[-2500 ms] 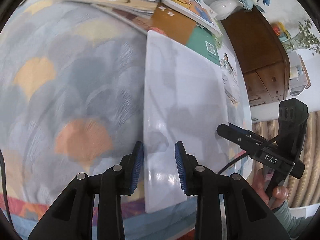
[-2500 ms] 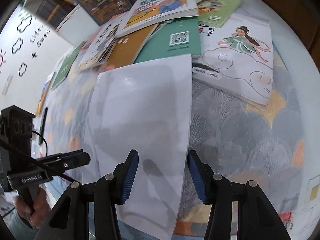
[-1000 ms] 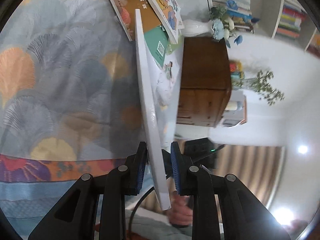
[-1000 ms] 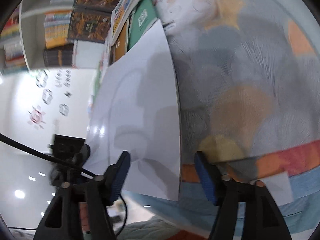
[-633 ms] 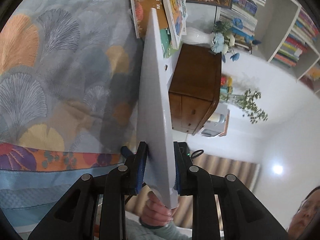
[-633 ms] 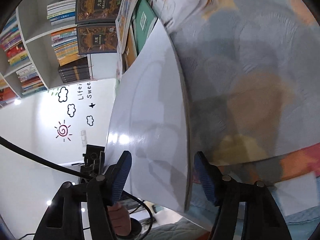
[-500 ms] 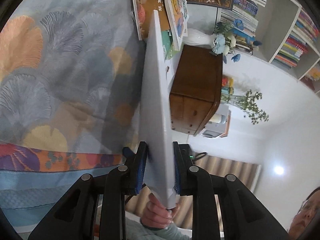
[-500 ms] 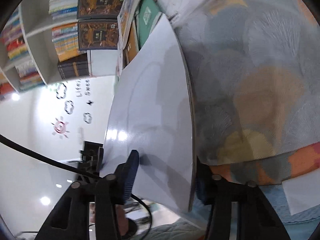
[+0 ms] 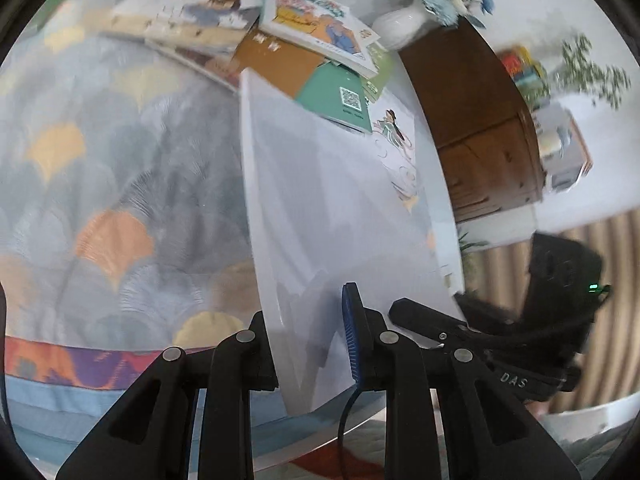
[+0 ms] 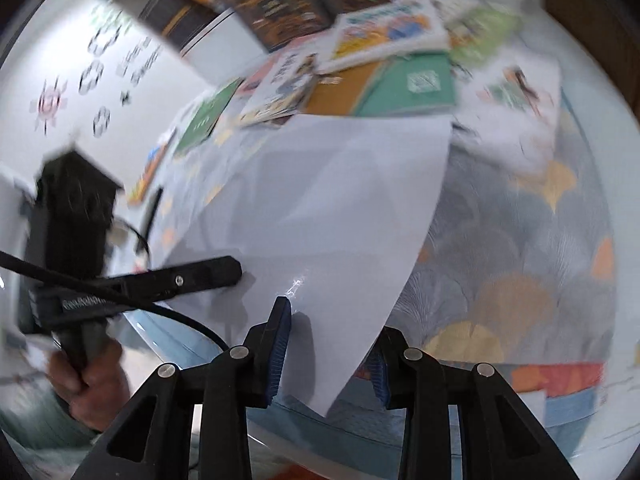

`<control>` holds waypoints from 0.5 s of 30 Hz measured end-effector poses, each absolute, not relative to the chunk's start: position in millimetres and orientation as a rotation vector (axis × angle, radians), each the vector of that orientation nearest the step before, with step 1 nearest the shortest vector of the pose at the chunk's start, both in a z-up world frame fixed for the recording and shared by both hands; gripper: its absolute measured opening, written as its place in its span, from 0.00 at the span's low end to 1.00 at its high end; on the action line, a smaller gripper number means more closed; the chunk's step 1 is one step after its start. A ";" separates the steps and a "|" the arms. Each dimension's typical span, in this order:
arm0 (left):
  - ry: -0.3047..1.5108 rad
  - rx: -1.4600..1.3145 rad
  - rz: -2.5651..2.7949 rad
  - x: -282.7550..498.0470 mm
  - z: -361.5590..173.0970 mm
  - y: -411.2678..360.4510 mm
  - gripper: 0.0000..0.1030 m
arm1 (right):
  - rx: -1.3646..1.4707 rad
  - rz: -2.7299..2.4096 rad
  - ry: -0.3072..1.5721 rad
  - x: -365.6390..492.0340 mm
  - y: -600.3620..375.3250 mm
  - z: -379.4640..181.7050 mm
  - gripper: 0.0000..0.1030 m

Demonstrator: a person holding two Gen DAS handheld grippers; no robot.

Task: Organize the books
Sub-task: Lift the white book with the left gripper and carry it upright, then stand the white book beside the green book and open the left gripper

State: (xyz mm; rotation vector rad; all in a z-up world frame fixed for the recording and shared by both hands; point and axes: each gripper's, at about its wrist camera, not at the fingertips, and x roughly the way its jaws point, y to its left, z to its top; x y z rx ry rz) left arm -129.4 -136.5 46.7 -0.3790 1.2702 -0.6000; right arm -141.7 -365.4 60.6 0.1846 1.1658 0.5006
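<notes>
Holding the white book (image 9: 332,200) with both tongs now, are we? asks the first.

Nearly, says the second. The left tongs (image 9: 308,332) are narrowed down and clamped on its near edge. The right tongs (image 10: 328,352), wide apart a second ago, are closing with the book's near corner between the pads.

And where is the book?

Clear of the worktop (image 9: 120,160), over the near edge, its far end pointing at the pile of books (image 9: 304,28) along the far edge. A moment back it stood almost on edge; now it lies flatter.

Meaning?

I judge it is picked up and about to be carried to join the others; nothing is sorted yet.
</notes>
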 end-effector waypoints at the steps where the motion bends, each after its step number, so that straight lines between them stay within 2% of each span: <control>1: 1.250 -0.346 -0.594 -132.4 53.3 -136.3 0.19 | 0.153 0.510 1.155 -143.8 -360.2 65.8 0.33; 15: 1.124 -0.427 -0.567 -134.0 110.1 -47.4 0.21 | 0.035 0.640 1.036 -128.7 -266.3 131.3 0.34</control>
